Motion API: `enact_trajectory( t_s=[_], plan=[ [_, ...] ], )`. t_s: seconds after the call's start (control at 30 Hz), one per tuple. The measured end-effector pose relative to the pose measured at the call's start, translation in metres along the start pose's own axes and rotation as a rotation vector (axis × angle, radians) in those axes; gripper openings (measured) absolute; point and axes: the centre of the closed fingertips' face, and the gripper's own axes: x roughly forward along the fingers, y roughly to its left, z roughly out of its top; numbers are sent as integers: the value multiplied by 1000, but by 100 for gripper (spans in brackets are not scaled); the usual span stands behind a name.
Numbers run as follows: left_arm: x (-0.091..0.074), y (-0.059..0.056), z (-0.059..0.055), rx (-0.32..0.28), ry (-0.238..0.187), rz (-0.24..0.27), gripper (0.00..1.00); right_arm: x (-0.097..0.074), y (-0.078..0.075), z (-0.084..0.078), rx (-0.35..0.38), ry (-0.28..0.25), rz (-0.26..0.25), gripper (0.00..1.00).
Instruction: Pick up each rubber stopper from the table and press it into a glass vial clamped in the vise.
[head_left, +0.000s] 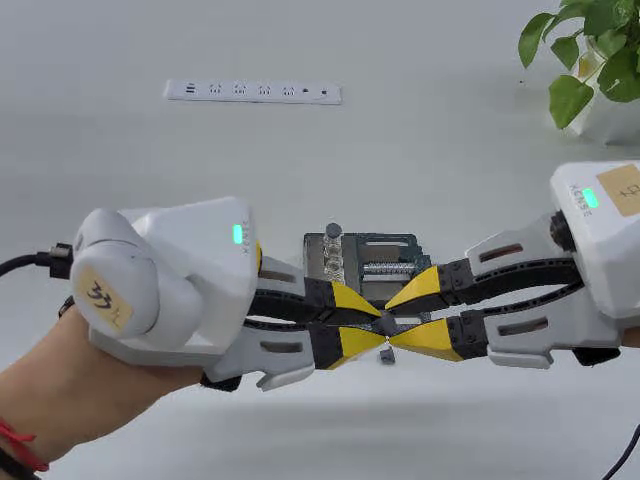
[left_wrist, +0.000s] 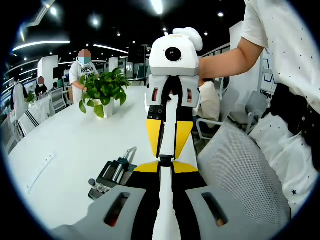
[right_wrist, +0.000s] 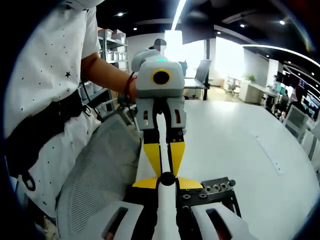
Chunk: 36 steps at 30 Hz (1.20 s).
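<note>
Our right gripper pinches 1 rubber stopper near the vise; the left gripper touches it, grip we cannot tell. If either lets go early, it may drop.

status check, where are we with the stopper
Left gripper and right gripper tip to tip, both shut on small dark round rubber stopper. Dark metal vise with glass vials just beyond, apart. Nothing between.

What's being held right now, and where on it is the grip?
A dark rubber stopper, pinched by its sides at the tips where the left gripper and right gripper jaws meet.
</note>
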Motion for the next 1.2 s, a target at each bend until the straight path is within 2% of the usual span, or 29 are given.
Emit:
enact_trajectory(
  t_s=[0.3,0.5,0.77,1.2],
  plan=[
    [-2,0,0,-7,-2,-5,4,0,0,2,-3,-8,-1,7],
    [-4,1,2,-29,-28,-11,4,-2,0,4,-10,-19,2,6],
    [-4,1,2,-40,-33,-14,4,-1,-1,4,-6,-13,6,6],
    [-3,-1,1,-50,-28,-19,3,1,0,6,-44,-8,5,7]
  ],
)
